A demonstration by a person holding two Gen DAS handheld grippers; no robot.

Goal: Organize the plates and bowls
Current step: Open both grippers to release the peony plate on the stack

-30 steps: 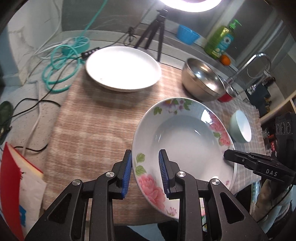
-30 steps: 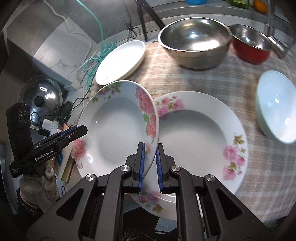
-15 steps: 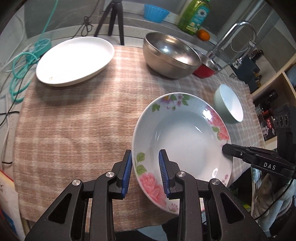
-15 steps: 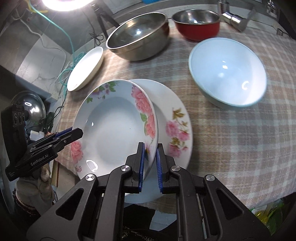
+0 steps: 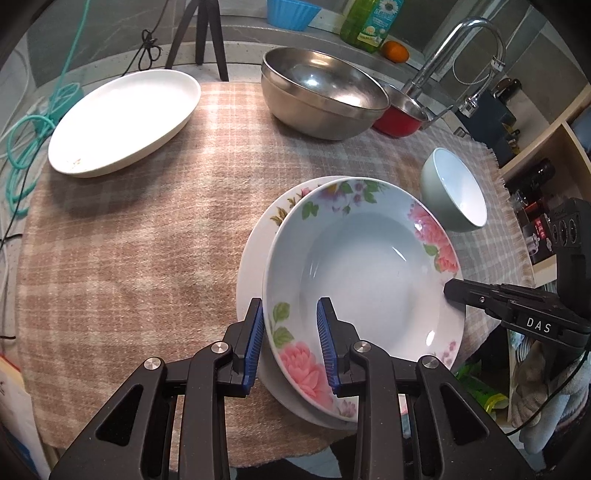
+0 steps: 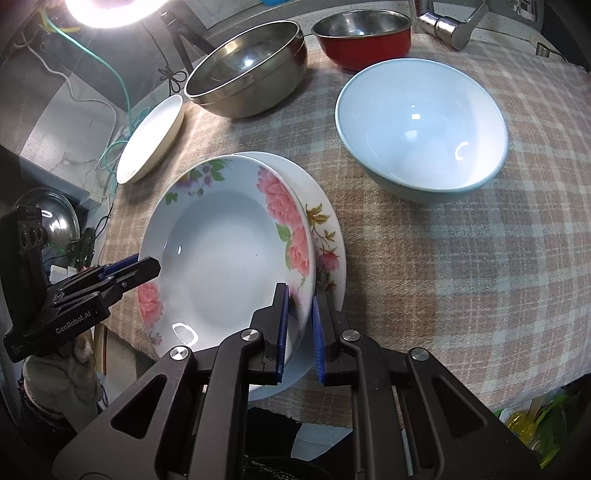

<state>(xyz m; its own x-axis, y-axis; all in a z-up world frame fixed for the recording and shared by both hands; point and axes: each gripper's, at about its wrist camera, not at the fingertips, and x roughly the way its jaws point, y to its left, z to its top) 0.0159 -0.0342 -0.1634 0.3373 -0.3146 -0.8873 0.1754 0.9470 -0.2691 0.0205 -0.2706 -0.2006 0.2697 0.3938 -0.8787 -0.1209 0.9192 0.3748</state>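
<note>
The left gripper straddles the near rim of the floral plate, pads spread and not pressing. The right gripper pinches the same plate's opposite rim. It sits tilted at frame centre over a second floral plate on the checked cloth.

A home kitchen: a chrome faucet rises behind the cloth-covered table, with a green dish-soap bottle, an orange and steel mixing bowls near the sink ledge.
</note>
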